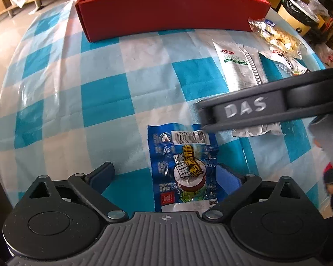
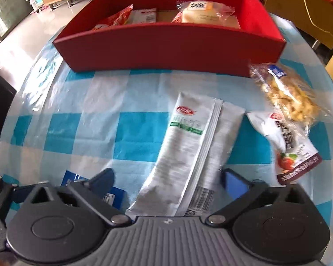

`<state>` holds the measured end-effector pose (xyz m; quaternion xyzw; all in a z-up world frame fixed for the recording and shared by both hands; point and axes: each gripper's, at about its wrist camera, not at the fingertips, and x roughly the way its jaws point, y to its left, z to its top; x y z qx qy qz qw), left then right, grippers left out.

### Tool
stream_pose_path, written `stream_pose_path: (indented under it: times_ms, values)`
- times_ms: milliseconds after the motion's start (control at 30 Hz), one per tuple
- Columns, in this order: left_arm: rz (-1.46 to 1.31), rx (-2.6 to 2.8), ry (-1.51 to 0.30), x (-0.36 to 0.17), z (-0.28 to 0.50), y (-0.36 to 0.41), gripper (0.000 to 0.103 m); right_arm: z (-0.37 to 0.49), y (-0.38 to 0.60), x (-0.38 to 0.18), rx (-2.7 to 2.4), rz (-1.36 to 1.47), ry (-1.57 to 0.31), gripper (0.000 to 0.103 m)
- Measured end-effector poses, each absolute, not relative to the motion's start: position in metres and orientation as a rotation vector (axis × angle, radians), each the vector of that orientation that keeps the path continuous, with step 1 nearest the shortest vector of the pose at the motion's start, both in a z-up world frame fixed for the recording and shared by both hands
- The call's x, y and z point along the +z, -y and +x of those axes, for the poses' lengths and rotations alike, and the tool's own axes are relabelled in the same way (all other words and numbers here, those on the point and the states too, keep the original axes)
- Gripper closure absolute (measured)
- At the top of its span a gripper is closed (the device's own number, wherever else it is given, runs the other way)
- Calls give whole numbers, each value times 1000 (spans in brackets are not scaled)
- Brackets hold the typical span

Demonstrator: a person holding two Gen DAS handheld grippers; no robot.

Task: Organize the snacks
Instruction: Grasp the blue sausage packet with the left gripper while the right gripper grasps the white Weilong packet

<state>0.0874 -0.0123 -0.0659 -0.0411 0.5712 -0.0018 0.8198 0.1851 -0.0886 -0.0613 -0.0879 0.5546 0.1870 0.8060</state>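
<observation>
Both grippers were picking up snacks, jaws wide. The left gripper (image 1: pixel 166 175) sat around the blue packet (image 1: pixel 182 166), the right gripper (image 2: pixel 167 177) around the white packet (image 2: pixel 188 146). Next, each probably needed to squeeze, then lift to the red box (image 2: pixel 166 44).

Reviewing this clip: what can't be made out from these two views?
- Red box contents: front wall hides the lower parts, both views.
- Blue packet: right view, mostly behind the left tongs.
- White packet: left view, right tongs cross its lower part.
- Berry packet: print blurred.
</observation>
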Motion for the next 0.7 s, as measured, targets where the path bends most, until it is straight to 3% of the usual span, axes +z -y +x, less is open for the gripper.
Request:
stream_pose_path:
  times_ms: [200,233,333,433,533,600,700]
  values:
    - [25,-19,-1221,-71,86,27,0,180,83,-65,409,-234,-1175,3]
    - [23,-19,-1220,-71,86,26,0,182,87,-64,421,-215,-1181,8]
    - [-11,-25,-1225,-70,89,21,0,180,100,-54,398,-226,-1168,40]
    - [-26,-28,-1235,-68,89,18,2,181,108,-51,388,-226,-1159,52]
    - [-44,-32,-1227,-61,88,15,14,178,107,-47,391,-272,-1143,57]
    - [-65,-42,-1218,-56,88,12,28,174,107,-42,397,-291,-1124,58]
    - [-91,-39,-1217,-54,86,7,29,173,111,-36,416,-257,-1121,60]
